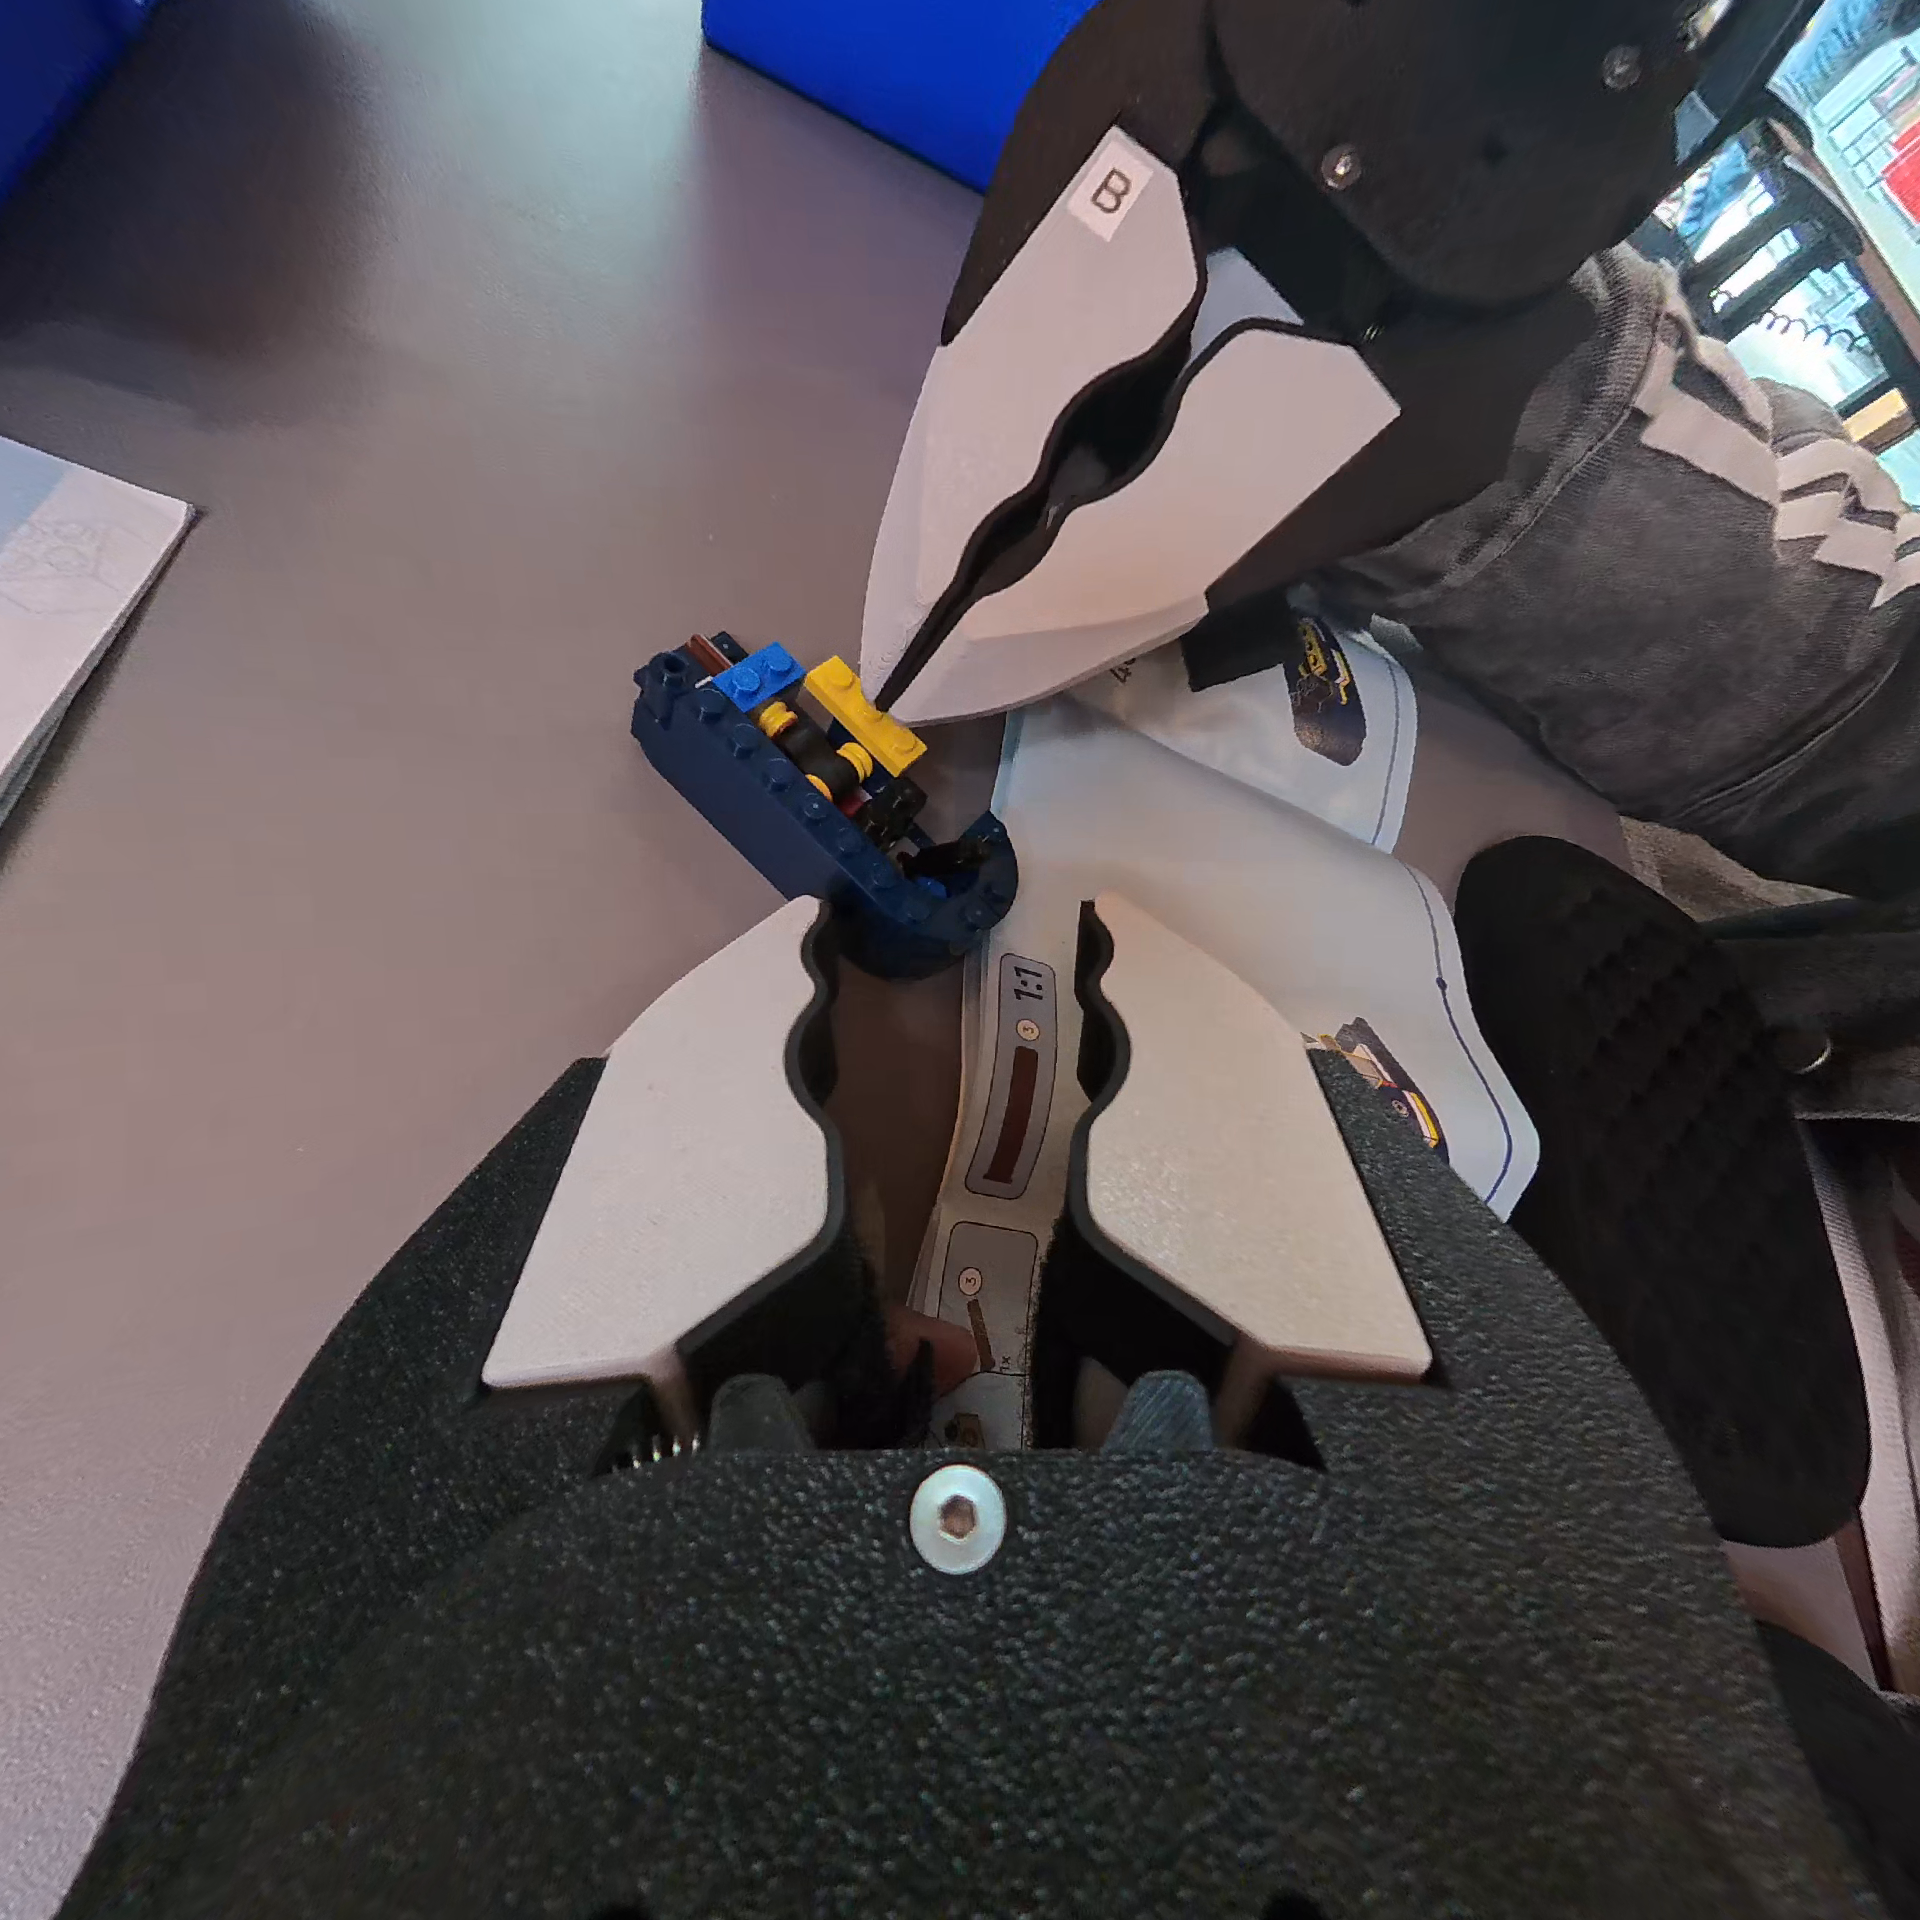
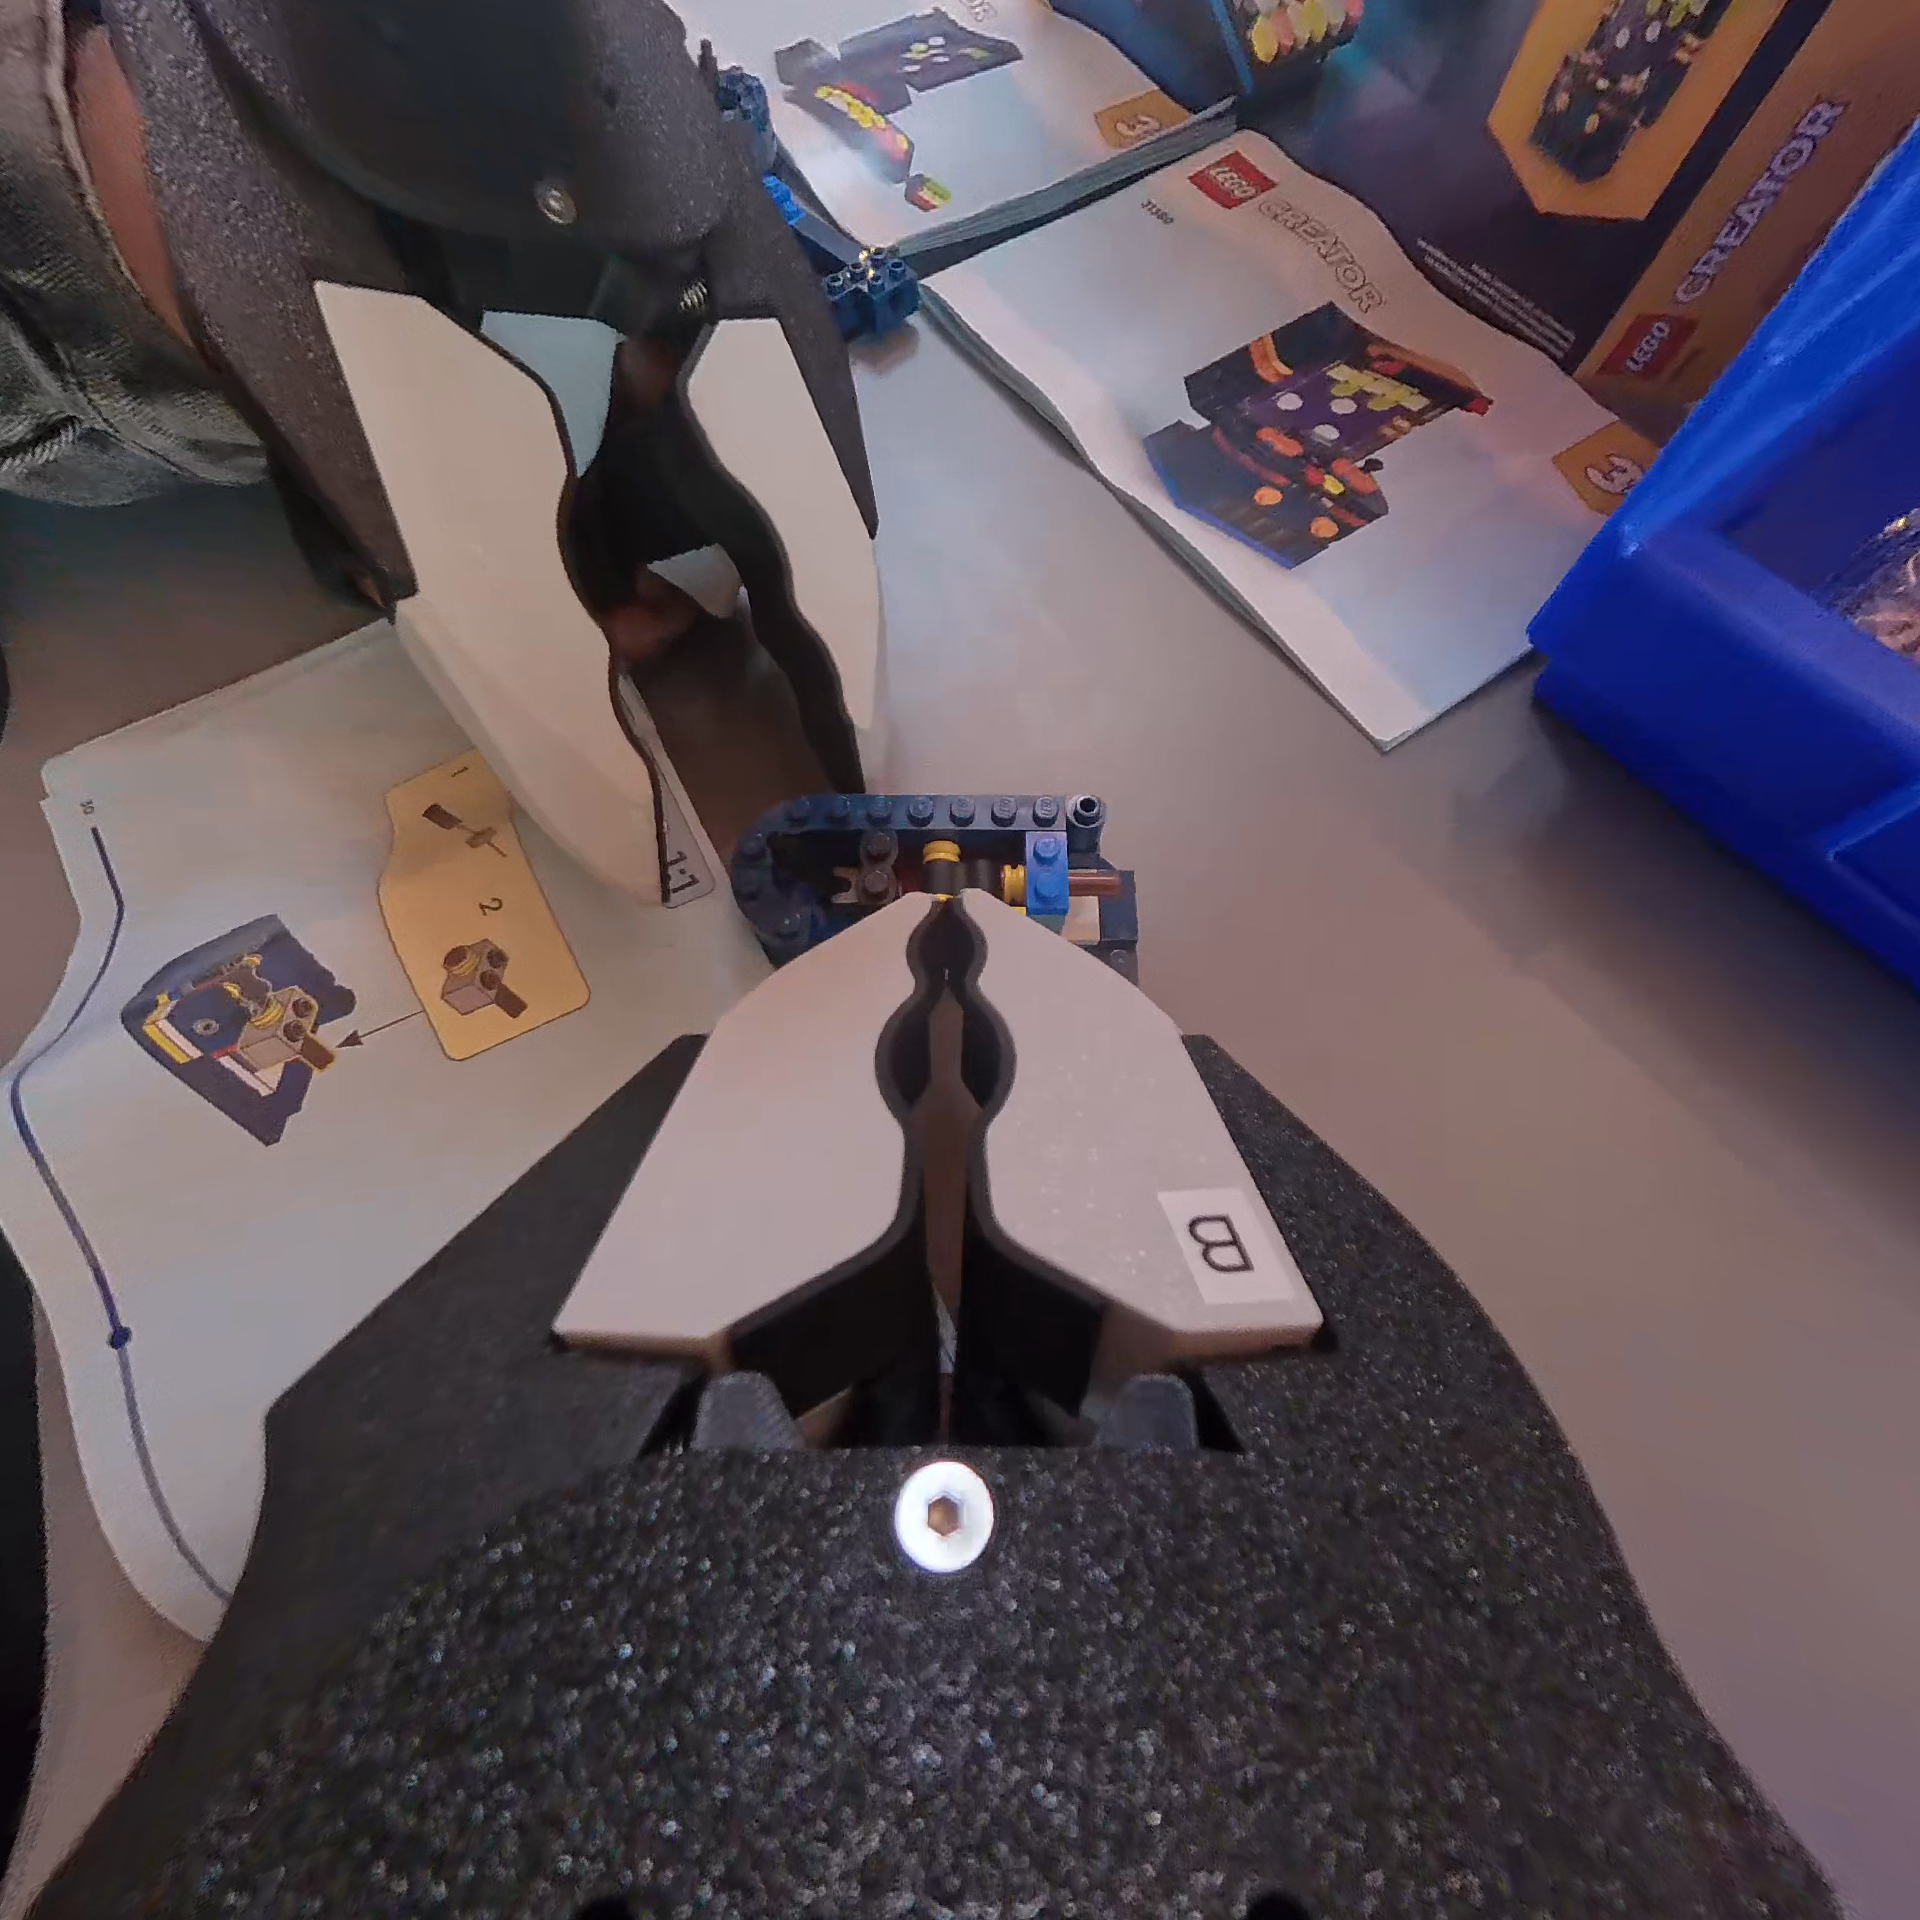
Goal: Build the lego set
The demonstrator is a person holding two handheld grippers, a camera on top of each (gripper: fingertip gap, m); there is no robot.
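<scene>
A small dark blue brick build (image 1: 769, 790) stands on the grey table, with a yellow plate (image 1: 842, 691), a blue plate (image 1: 764, 675) and black and yellow parts inside. My left gripper (image 1: 951, 920) is open. The build's rounded end lies at its fingertips, against the left one, and is not gripped. My right gripper (image 1: 883, 707) is shut and its tips rest on the yellow plate. In the right wrist view the shut right gripper (image 2: 943, 902) points into the build (image 2: 935, 810), with the open left gripper (image 2: 753, 826) beside the build's left end.
An open instruction sheet (image 2: 260, 1195) lies under the left gripper and also shows in the left wrist view (image 1: 1195, 831). Booklets (image 2: 1299, 436) and a set box (image 2: 1662, 156) lie beyond. A blue bin (image 2: 1714, 644) stands right. More blue bricks (image 2: 868, 281) lie behind. A sleeve (image 1: 1662, 520) is at right. Left and right tips are no more than a few centimetres apart.
</scene>
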